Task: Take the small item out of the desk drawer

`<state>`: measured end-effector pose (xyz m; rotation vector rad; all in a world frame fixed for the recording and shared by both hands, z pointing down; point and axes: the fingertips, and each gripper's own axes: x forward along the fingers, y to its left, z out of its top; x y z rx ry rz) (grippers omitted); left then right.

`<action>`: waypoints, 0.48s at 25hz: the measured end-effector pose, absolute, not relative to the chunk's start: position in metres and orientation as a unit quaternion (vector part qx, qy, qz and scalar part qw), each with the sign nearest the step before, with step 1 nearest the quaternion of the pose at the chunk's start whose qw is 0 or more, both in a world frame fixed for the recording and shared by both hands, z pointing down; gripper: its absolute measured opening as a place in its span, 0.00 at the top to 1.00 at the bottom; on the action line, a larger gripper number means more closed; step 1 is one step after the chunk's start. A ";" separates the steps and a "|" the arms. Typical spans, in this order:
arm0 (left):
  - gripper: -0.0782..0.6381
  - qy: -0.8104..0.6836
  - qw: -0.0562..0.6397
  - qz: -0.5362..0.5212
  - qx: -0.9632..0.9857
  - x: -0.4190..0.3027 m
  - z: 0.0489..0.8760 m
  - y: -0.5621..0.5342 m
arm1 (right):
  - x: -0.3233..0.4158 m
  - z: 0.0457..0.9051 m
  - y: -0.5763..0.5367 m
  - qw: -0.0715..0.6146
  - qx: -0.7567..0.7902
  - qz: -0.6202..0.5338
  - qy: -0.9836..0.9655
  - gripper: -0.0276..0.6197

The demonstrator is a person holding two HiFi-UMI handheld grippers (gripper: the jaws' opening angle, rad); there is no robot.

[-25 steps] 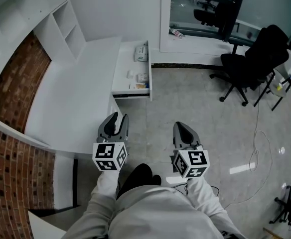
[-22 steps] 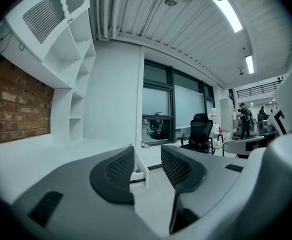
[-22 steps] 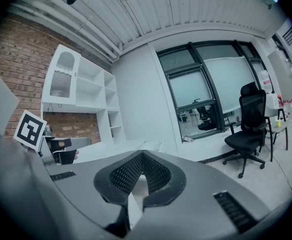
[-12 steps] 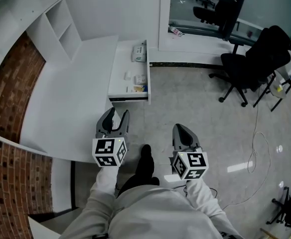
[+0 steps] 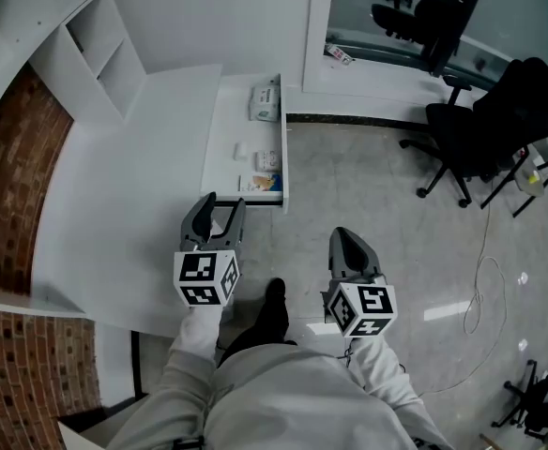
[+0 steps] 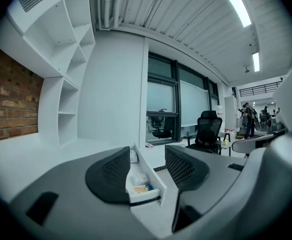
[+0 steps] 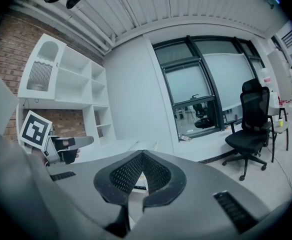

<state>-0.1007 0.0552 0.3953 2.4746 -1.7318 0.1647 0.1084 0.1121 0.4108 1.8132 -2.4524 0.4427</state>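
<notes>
left gripper: mesh-textured pads apart, just been opening, nothing between. right gripper: pads together. small item, flat packet, lies in open white drawer, 12 o'clock of left gripper.

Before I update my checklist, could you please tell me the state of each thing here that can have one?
Desk drawer: pulled open, small items lying inside.
Left gripper: open, jaws have just been opening, nothing between them.
Right gripper: shut, empty.
Office chair: unoccupied.
</notes>
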 end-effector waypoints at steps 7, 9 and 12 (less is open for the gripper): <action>0.58 -0.566 0.064 0.050 0.820 -0.111 0.397 -0.005 | 0.092 0.411 0.053 0.036 0.589 0.154 -0.793 0.91; 0.58 -0.565 0.068 0.051 0.821 -0.114 0.400 -0.021 | 0.088 0.411 0.037 0.037 0.591 0.152 -0.791 0.91; 0.57 -0.562 0.072 0.050 0.822 -0.119 0.405 -0.043 | 0.083 0.413 0.016 0.041 0.593 0.154 -0.789 0.91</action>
